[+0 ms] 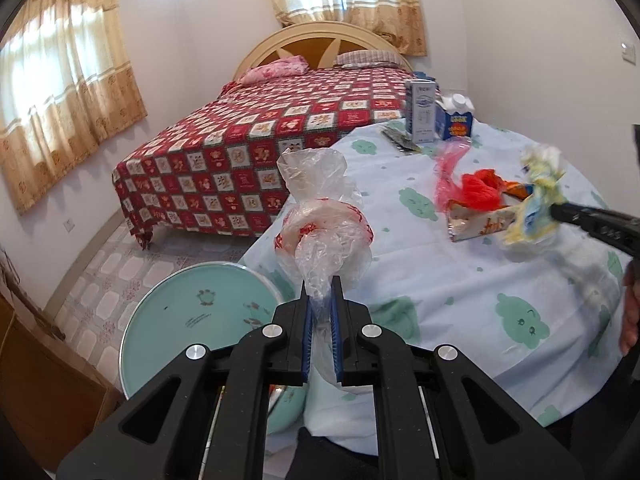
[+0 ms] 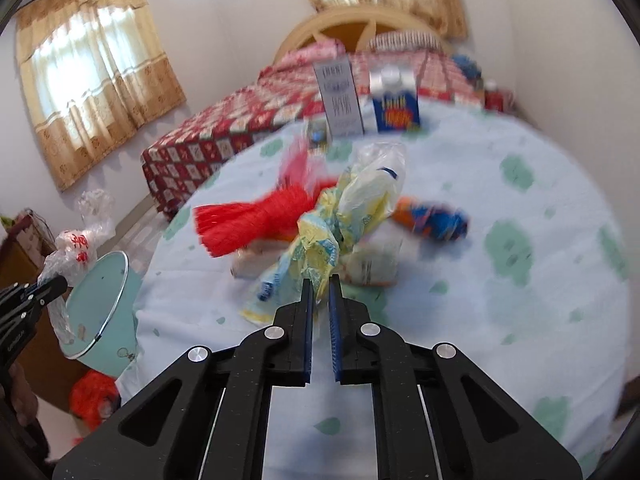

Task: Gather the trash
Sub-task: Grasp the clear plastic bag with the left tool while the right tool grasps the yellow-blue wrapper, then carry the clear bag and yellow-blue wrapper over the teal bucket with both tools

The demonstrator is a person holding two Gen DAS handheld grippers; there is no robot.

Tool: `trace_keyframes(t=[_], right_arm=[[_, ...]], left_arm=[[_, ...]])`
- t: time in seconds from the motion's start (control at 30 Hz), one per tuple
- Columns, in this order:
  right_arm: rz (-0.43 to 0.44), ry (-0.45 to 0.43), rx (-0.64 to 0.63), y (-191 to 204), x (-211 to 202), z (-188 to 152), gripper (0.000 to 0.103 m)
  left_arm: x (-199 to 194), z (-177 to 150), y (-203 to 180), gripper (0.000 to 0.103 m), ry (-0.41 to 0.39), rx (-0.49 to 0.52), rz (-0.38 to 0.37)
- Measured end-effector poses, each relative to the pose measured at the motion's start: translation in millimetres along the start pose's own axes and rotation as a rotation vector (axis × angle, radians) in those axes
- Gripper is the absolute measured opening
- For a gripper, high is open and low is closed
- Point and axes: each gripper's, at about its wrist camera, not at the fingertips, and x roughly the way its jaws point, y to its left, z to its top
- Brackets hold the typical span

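Left hand-held gripper (image 1: pixel 323 300): we see its blue pads clamped together on the neck of a clear plastic bag (image 1: pixel 320 216) with red print; the bag rises from the jaws toward 12 o'clock, over the near left edge of the surface (image 1: pixel 460 288).
Right hand-held gripper (image 2: pixel 321 292): we see it pinched on a crumpled yellow and blue wrapper bag (image 2: pixel 340 232); the bag bunches up toward 12 o'clock from the fingertips; in the left wrist view the same gripper enters at 3 o'clock with the bag at its tip.
Trash bin (image 1: pixel 192 320): a mint green bin with a metal rim; it stands on the floor just beside the surface, at 8 o'clock from the left gripper; in the right wrist view it sits at 8 o'clock, with the left gripper and its clear bag just above the rim.
Remaining trash: a red mesh bundle (image 2: pixel 248 220) lies on the surface at 10 o'clock from the right gripper; an orange and blue wrapper (image 2: pixel 432 220) lies at 2 o'clock; both are blurred.
Cartons: a grey-white carton (image 1: pixel 420 112) and a blue carton (image 1: pixel 458 120) stand upright side by side at the far edge of the surface, at 12 o'clock.
Surface: round, under a pale blue cloth with green cloud shapes.
Bed (image 1: pixel 240 152): red chequered cover, beyond the surface at 11 o'clock.
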Motion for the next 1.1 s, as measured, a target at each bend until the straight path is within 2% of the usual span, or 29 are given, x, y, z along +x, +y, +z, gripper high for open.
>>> trace_keyframes(t=[0.27,0.63,1.1], right_arm=[[0.052,-0.045,-0.114,35.2,-8.0,18.8,0.008],[0.158,-0.032,-0.229,94.9,18.9,40.3,0.007],[0.235,-0.001,-0.307,143.3,47.1,39.0,0.008]], left_arm=[[-4.2,0.7,33.7,0.008,-0.004,-0.058,0.044],[-4.3,-7.2,72.6,0.008,0.012,-0.120,0.108],[2.4,-17.7,104.3,0.008,0.041,-0.169,0.174]])
